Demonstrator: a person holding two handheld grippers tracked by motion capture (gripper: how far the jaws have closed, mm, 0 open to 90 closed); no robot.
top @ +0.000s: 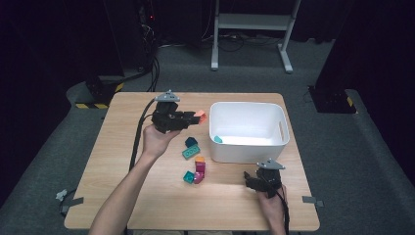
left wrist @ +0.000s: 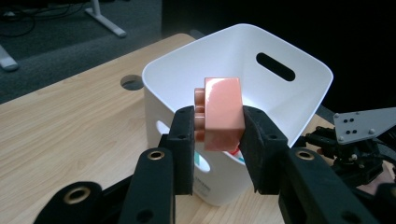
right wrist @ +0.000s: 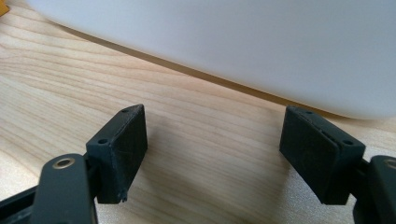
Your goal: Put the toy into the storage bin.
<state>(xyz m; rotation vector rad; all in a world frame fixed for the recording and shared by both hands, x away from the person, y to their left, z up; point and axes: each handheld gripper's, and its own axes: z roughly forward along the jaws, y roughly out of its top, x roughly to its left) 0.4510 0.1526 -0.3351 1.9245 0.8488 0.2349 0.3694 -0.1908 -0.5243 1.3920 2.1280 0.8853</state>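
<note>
Dark grey carpet surrounds a light wooden table [top: 122, 186], with the white legs of a stand [top: 249, 34] on the floor beyond its far edge. On the table's right half sits a white plastic bin [top: 249, 147] with a slot handle in its end wall; a small teal piece [top: 218, 139] lies inside it near the left wall.

The left gripper [left wrist: 217, 140], held in the person's left hand [top: 156, 139], hovers above the table just left of the bin. Its fingers [left wrist: 184, 140] are clamped on a salmon-pink toy brick [left wrist: 222, 114], pressing its two sides. In the left gripper view the brick sits in front of the bin's open top, near the closest rim, with its studs facing left.

On the table between the two hands lie more bricks: a dark teal one [top: 191, 142] touching a green one [top: 191, 152], then an orange-topped magenta stack [top: 199, 169] beside a teal brick [top: 188, 176].

The right gripper [right wrist: 212, 154], in the right hand [top: 271, 200], rests near the table's front right, just in front of the bin. Its fingers [right wrist: 119, 149] stand wide apart with nothing between them, low over bare wood, with the bin's white wall close ahead.
</note>
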